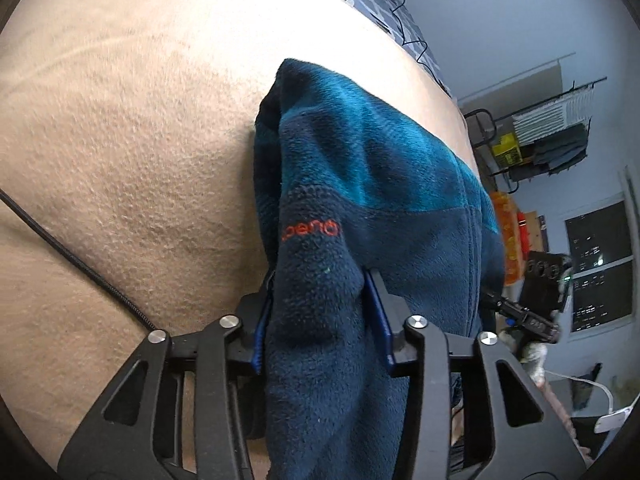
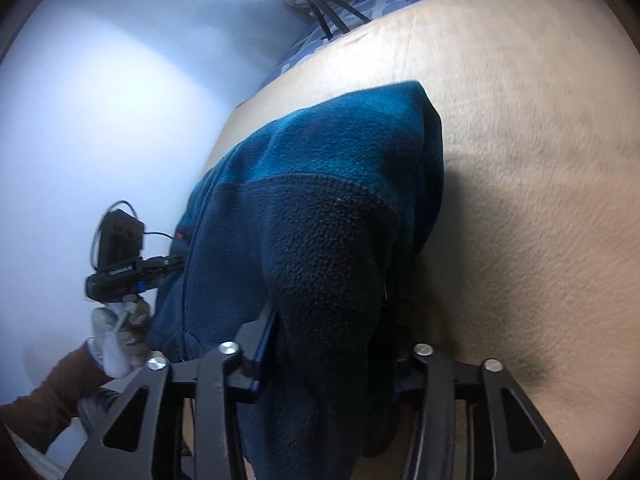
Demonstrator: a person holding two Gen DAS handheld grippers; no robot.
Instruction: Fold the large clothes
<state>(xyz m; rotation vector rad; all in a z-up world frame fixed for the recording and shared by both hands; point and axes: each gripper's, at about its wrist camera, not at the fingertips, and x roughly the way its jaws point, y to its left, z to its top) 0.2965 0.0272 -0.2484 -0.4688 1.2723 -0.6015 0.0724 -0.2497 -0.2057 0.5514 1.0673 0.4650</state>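
A thick blue fleece jacket, navy at the near end and teal further off, with an orange logo, hangs over a tan bed cover. My left gripper is shut on a navy bunch of it, blue pads pressing both sides. In the right wrist view the same fleece jacket drapes forward, and my right gripper is shut on its navy edge; the right finger is mostly hidden by cloth. The left gripper shows at the left, held by a gloved hand.
A black cable crosses the tan cover at the left. A patterned blue sheet and cables lie at the bed's far edge. A clothes rack, an orange bag and a dark window stand beyond the bed. A brown sleeve is at lower left.
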